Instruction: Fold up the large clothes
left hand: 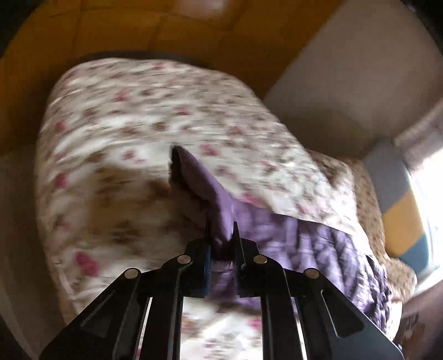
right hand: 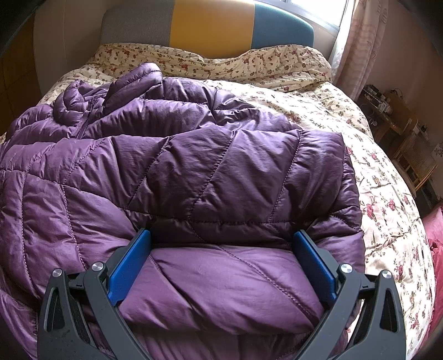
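Two grippers work on one purple quilted jacket [right hand: 177, 171], which lies spread across a bed covered by a floral quilt [right hand: 387, 193]. We see our left gripper [left hand: 221, 246] clenched on a fold of the jacket [left hand: 218, 205], its jaws pressed close together with purple fabric pinched between them and rising past the fingertips; that view is blurred. Our right gripper [right hand: 221, 243] stands released, its blue-padded fingers [right hand: 130, 265] wide apart, straddling a puffy section of the jacket's near edge without squeezing it. In the right wrist view the jacket's collar and zipper [right hand: 83, 124] lie toward the far left. Behind the bed stands a headboard [right hand: 213, 25] in grey, yellow and blue panels, with a curtain [right hand: 362, 41] at the right.
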Available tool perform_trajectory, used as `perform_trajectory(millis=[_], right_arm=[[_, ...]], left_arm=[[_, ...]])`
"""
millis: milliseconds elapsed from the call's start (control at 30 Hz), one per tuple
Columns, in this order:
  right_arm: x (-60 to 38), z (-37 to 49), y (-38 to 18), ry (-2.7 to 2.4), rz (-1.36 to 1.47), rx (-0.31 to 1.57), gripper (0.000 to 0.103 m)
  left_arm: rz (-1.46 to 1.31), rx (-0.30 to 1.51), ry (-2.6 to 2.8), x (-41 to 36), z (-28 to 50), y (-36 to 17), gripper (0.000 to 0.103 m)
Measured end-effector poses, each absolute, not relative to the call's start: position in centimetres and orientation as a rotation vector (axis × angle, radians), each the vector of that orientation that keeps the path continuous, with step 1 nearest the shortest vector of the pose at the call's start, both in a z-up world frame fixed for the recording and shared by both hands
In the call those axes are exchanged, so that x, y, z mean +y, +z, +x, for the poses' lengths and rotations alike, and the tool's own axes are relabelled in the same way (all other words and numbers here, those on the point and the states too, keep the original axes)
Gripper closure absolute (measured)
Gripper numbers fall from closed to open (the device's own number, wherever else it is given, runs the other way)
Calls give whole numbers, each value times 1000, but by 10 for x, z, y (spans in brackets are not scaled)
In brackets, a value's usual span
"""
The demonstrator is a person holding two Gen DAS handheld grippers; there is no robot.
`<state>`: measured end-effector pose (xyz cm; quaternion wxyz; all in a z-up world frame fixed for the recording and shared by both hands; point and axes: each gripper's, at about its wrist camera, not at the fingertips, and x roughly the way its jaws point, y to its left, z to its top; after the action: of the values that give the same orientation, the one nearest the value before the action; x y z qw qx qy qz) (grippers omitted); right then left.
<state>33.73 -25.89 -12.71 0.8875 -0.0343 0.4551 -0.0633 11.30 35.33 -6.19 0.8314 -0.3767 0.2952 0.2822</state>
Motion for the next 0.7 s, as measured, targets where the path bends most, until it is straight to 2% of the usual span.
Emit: perform_trajectory(millis=[267, 700], right_arm=[[-259, 337, -127, -130, -69, 946, 2], [-259, 338, -127, -132, -71, 946, 2]], left_arm=[[-707, 660, 334, 263, 194, -46, 96], [-572, 809, -168, 64, 293, -52, 96]])
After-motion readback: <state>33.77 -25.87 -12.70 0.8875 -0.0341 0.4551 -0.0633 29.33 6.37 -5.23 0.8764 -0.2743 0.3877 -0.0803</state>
